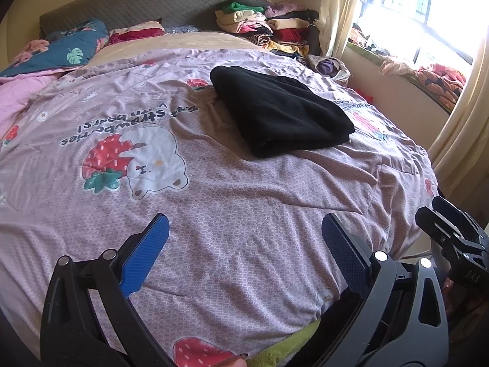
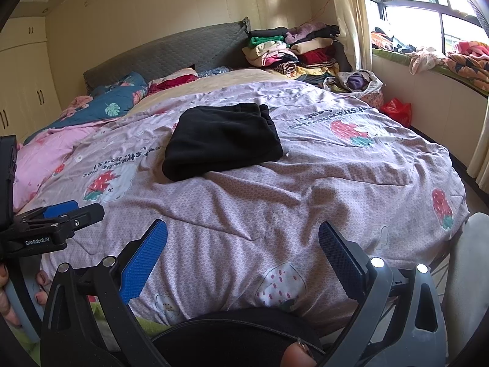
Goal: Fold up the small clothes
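A black garment [image 1: 279, 110] lies folded into a thick rectangle on the pink strawberry-print quilt [image 1: 238, 202], past the middle of the bed; it also shows in the right wrist view [image 2: 221, 140]. My left gripper [image 1: 244, 229] is open and empty, held above the quilt near the bed's front edge, well short of the garment. My right gripper [image 2: 243, 235] is open and empty too, also near the front edge. The right gripper's black body [image 1: 455, 238] shows at the right of the left wrist view. The left gripper's body [image 2: 52, 220] shows at the left of the right wrist view.
A pile of folded clothes [image 1: 266, 24] sits at the bed's far right corner by the grey headboard [image 1: 131, 6]. A blue floral blanket [image 1: 64, 46] and pink bedding lie at the far left. A window ledge with clothes [image 2: 443, 58] runs along the right. A red bag [image 2: 397, 110] is on the floor.
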`<state>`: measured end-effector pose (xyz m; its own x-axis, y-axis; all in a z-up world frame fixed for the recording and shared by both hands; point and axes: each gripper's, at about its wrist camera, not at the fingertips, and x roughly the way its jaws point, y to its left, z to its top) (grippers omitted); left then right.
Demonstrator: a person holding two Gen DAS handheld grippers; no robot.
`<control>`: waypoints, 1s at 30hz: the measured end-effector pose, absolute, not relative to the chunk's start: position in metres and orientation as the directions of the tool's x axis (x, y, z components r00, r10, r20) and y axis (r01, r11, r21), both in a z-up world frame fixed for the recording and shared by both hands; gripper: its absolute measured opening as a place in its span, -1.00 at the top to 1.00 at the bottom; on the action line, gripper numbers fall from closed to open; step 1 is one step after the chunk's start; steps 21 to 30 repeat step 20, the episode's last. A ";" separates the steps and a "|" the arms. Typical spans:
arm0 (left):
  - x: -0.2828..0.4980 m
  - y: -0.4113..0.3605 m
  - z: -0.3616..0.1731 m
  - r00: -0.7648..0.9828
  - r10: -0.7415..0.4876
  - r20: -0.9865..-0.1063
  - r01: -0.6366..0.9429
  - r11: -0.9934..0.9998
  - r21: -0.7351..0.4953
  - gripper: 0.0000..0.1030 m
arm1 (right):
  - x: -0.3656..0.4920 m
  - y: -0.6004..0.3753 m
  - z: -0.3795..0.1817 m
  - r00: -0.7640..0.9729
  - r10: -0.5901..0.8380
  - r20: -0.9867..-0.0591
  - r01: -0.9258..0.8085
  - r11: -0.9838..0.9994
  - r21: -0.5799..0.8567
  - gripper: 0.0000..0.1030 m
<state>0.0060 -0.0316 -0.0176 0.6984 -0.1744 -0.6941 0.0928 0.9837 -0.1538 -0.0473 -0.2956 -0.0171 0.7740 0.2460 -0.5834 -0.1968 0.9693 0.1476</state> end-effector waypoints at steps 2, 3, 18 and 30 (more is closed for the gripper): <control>0.007 -0.030 -0.019 0.696 -0.163 -0.699 0.080 0.985 -0.150 -0.82 | -0.047 -0.298 -0.017 0.775 0.243 -0.583 -0.190 0.970 0.152 -0.92; 0.008 -0.030 -0.019 0.693 -0.156 -0.704 0.072 0.986 -0.147 -0.82 | -0.047 -0.299 -0.017 0.776 0.241 -0.583 -0.185 0.971 0.154 -0.92; 0.058 0.194 -0.018 0.649 0.275 -0.710 -0.457 0.886 -0.074 -0.82 | -0.031 -0.593 -0.024 0.651 -0.371 -0.662 0.636 0.744 0.208 -0.91; 0.063 0.264 -0.022 0.564 0.421 -0.710 -0.600 0.800 -0.003 -0.82 | -0.033 -0.657 -0.040 0.529 -0.484 -0.697 0.762 0.632 0.139 -0.91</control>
